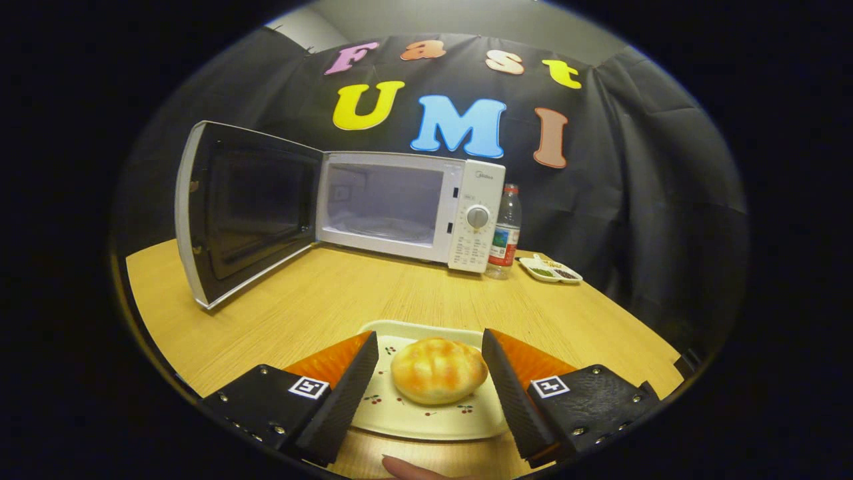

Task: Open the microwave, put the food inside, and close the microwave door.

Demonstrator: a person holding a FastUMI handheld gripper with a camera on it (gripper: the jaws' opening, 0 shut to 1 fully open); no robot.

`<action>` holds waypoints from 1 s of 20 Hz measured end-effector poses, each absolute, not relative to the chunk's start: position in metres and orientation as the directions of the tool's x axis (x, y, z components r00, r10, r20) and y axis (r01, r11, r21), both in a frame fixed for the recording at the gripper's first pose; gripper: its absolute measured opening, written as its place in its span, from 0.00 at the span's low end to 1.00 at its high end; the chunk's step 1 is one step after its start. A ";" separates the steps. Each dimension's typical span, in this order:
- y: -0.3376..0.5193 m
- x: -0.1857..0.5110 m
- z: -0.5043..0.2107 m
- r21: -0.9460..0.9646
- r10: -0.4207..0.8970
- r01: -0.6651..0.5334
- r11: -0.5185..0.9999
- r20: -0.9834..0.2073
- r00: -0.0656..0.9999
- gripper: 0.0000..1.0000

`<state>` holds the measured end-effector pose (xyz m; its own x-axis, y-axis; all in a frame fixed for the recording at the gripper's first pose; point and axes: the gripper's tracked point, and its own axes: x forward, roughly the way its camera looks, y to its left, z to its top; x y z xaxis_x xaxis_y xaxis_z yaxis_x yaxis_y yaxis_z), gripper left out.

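- Door: microwave point(400, 210) is open, its door point(246, 210) swung wide to the left, cavity looks empty. Step one reads as done.
- Food: bun point(438, 370) sits on a plate point(426, 421) on the wood surface point(333, 300), well short of the microwave.
- Jaws: gripper point(430, 357) spread open, one finger each side of the bun, a gap on both sides, nothing gripped. Can't tell if the tips touch the plate.
- A fingertip point(406, 470) shows at the near edge of the surface, below the plate.
- Bystanders: bottle point(505, 233) and small dish point(550, 271) right of the microwave, clear of the path.
- Left: grab the food, carry it into the cavity, release, shut the door. Roughly a third in, my estimate.
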<state>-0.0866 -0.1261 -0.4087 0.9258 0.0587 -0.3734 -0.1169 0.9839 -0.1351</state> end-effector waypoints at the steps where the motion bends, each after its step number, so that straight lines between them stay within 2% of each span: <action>1: -0.126 -0.085 -0.417 -0.110 0.064 -0.118 0.987 -0.408 0.911 0.95; 6: -0.131 -0.080 -0.422 -0.070 0.059 -0.102 0.992 -0.461 0.886 0.97; 11: -0.129 -0.083 -0.422 -0.152 0.048 -0.132 0.980 -0.460 0.887 0.87; 13: -0.129 -0.084 -0.421 -0.170 0.047 -0.136 0.976 -0.444 0.895 0.76; 20: -0.106 -0.075 -0.391 -0.145 0.095 -0.169 0.975 -0.414 0.905 0.76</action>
